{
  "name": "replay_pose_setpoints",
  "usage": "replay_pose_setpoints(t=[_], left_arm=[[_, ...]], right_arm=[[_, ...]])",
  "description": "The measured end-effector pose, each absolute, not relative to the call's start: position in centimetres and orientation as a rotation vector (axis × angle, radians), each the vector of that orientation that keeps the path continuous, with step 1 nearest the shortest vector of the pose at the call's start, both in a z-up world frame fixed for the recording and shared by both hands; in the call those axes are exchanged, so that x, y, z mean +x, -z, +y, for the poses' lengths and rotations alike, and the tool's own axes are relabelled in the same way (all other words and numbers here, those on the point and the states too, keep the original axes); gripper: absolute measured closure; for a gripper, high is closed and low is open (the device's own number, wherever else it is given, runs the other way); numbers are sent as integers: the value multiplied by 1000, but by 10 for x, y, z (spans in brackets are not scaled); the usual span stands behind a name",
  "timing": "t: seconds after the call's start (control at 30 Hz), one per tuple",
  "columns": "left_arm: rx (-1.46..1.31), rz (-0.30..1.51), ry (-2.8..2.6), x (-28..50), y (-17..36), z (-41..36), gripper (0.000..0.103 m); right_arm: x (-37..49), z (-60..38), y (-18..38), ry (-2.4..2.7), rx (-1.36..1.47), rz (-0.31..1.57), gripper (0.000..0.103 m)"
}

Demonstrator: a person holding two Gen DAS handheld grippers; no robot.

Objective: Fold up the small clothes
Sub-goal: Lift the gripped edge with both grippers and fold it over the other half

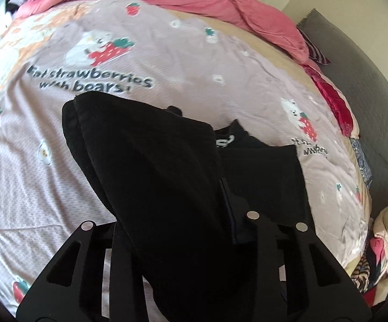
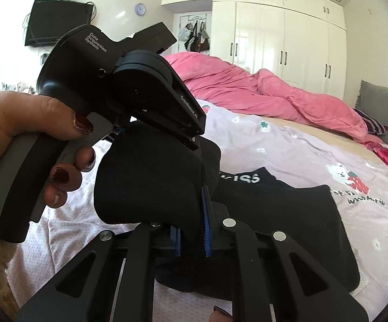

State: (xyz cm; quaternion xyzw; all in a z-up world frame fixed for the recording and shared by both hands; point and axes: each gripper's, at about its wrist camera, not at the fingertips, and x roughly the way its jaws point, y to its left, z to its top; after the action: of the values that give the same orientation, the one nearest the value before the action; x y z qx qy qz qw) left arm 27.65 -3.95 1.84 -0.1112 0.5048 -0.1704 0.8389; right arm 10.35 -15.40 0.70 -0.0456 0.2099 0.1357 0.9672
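A small black garment [image 1: 151, 166] with white lettering [image 2: 243, 178] lies on the bed and part of it is lifted. My left gripper [image 1: 183, 214] is shut on a fold of this garment, which drapes over its fingers and hides the tips. In the right wrist view the left gripper [image 2: 167, 123] is held by a hand with dark red nails. My right gripper [image 2: 191, 230] is shut on the same fold [image 2: 151, 177] just below the left one; its blue pads [image 2: 207, 228] press the cloth.
The bed has a lilac strawberry-and-bear sheet [image 1: 167, 61]. A pink duvet [image 2: 261, 94] is bunched at the far side. A grey headboard [image 1: 368, 86] is at the right, with a pile of clothes [image 1: 387, 244] beside the bed. White wardrobes [image 2: 287, 35] stand behind.
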Motion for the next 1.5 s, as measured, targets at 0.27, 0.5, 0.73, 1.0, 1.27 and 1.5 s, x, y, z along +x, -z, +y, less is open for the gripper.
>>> replay_pose_setpoints(t=[0.27, 0.5, 0.73, 1.0, 1.27, 1.5], left_arm=[[-187, 1041, 400, 272, -37, -77, 77], [-153, 1043, 429, 271, -41, -111, 77], [-118, 1068, 460, 274, -34, -149, 77], [-73, 1105, 482, 279, -19, -189, 77], [-29, 1142, 490, 282, -2, -218, 73], [-32, 1149, 525, 284, 1, -232, 46]], right_arm=[[93, -184, -16, -229, -50, 399, 93], [91, -209, -15, -187, -24, 396, 96], [92, -237, -6, -150, 10, 421, 96], [96, -269, 9, -120, 59, 468, 96], [104, -297, 27, -122, 182, 544, 96], [112, -319, 43, -132, 315, 634, 95]])
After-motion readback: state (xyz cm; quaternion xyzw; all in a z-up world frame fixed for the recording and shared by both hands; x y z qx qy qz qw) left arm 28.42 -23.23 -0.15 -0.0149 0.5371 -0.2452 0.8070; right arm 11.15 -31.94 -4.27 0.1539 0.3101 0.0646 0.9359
